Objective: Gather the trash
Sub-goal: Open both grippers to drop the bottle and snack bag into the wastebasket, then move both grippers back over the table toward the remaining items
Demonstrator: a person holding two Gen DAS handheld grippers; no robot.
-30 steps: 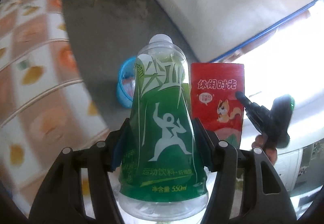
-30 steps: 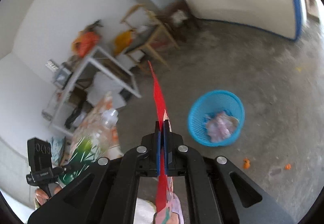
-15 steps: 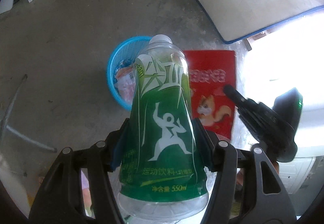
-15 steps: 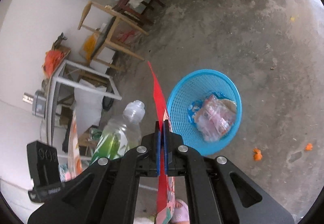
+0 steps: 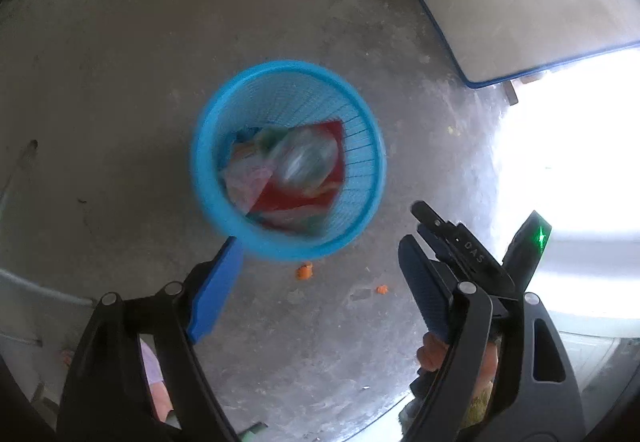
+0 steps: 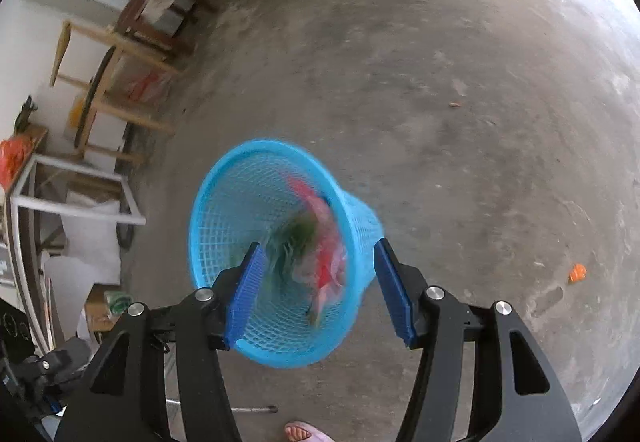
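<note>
Left wrist alone shows the right tongs (image 5: 416,238) beside the basket (image 5: 208,178).

Mid-frame on the grey concrete floor (image 5: 120,82) stands a blue mesh basket (image 5: 208,178), blurred. Inside it lie a clear bottle (image 5: 304,158) on a red wrapper (image 5: 288,198). The left gripper (image 5: 316,274) fills the bottom of the frame, jaws opening with nothing between them. The right gripper (image 5: 448,238) shows at lower right. Orange scraps (image 5: 304,271) dot the floor.
</note>
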